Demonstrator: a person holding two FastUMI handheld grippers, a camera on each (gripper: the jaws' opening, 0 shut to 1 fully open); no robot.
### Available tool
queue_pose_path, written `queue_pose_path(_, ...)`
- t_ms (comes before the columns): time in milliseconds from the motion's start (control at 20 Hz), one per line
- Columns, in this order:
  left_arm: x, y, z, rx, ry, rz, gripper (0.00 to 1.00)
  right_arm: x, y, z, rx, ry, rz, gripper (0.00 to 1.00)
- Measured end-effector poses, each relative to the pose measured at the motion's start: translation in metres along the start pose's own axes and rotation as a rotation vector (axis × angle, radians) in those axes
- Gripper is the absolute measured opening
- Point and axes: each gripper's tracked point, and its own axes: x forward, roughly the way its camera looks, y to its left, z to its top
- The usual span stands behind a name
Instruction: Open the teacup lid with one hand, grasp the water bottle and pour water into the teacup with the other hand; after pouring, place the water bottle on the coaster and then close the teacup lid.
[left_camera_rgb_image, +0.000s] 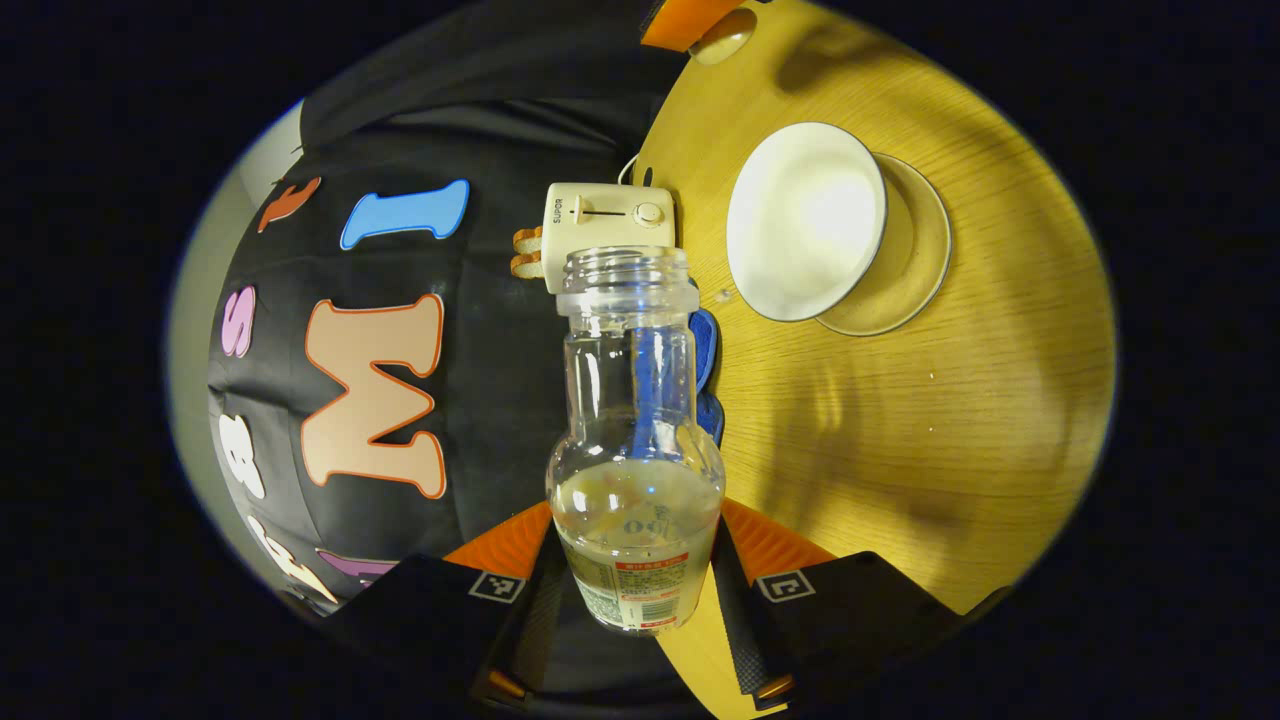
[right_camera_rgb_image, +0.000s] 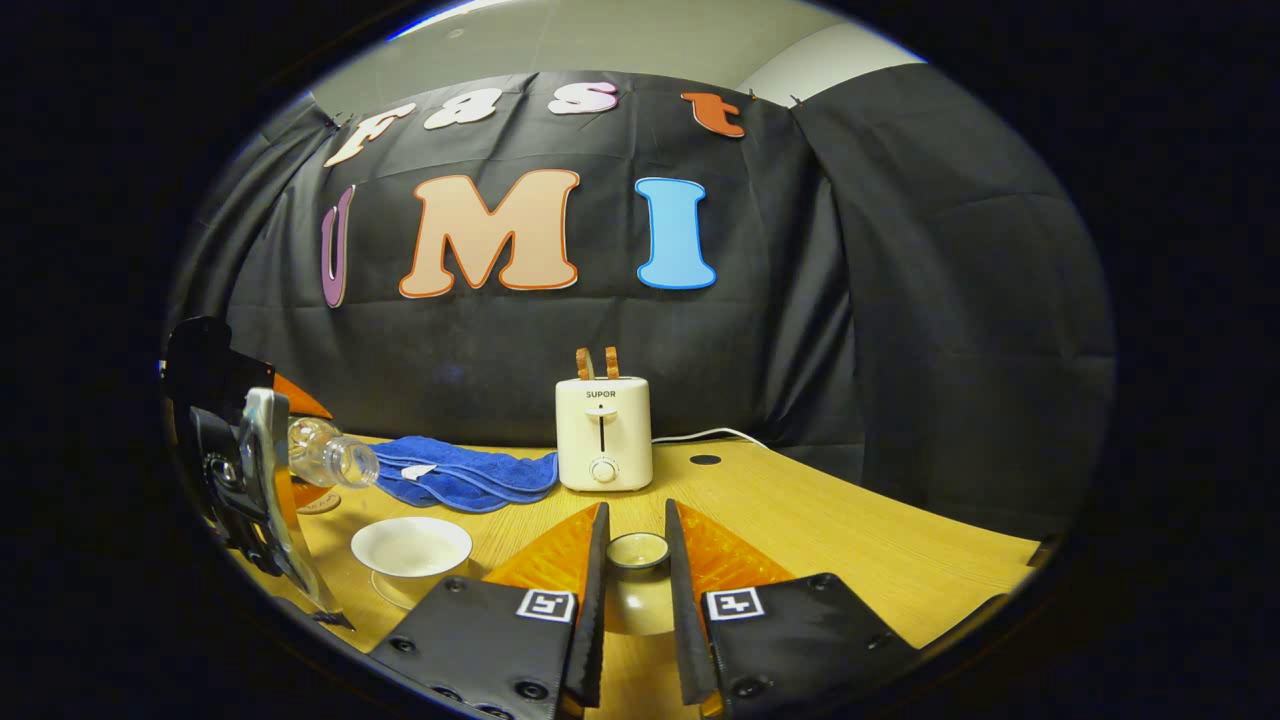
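Left gripper (left_camera_rgb_image: 640, 575), jaws clamped on the lower body of the water bottle (left_camera_rgb_image: 635, 440), one finger on either side of the labelled part; the bottle is clear, uncapped, and holds a little liquid near its base. In the right gripper view the same bottle (right_camera_rgb_image: 335, 455) lies tipped close to horizontal, off the bench, its open mouth pointing toward the blue towel (right_camera_rgb_image: 465, 472) and lying above and behind the teacup (right_camera_rgb_image: 411, 547). The teacup (left_camera_rgb_image: 805, 220) is a white open bowl set on a pale saucer (left_camera_rgb_image: 915, 250), standing on the wooden bench (left_camera_rgb_image: 930, 420); its interior is too brightly lit to tell whether it contains water. Right gripper (right_camera_rgb_image: 635, 550), jaws close together and clamped on the teacup lid (right_camera_rgb_image: 637, 549), a small round pale piece held between the fingertips to the right of the teacup and in front of the toaster (right_camera_rgb_image: 603, 433). The toaster is cream-coloured, stands upright at the back of the bench against the black cloth wall, and carries two slices in its slots (right_camera_rgb_image: 597, 362); the blue towel lies crumpled just beside it. A round brown piece (right_camera_rgb_image: 318, 503), possibly the coaster, shows partly on the bench below the bottle
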Motion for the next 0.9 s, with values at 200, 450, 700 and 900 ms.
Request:
queue_pose_path(200, 0.0, 0.007, 0.0, 0.089, 0.012, 0.01, 0.69, 0.0, 0.001, 0.0, 0.0, 0.0, 0.001, 0.33)
queue_pose_path(450, 0.001, 0.014, -0.003, 0.175, 0.03, 0.022, 0.68, 0.0, 0.0, 0.0, 0.0, 0.001, 0.0, 0.33)
queue_pose_path(700, -0.003, 0.023, -0.004, 0.231, 0.026, 0.038, 0.69, 0.0, 0.0, 0.0, 0.0, 0.001, 0.0, 0.33)
queue_pose_path(900, -0.002, 0.024, -0.004, 0.263, 0.03, 0.04, 0.69, 0.0, 0.0, 0.0, -0.001, 0.001, 0.0, 0.33)
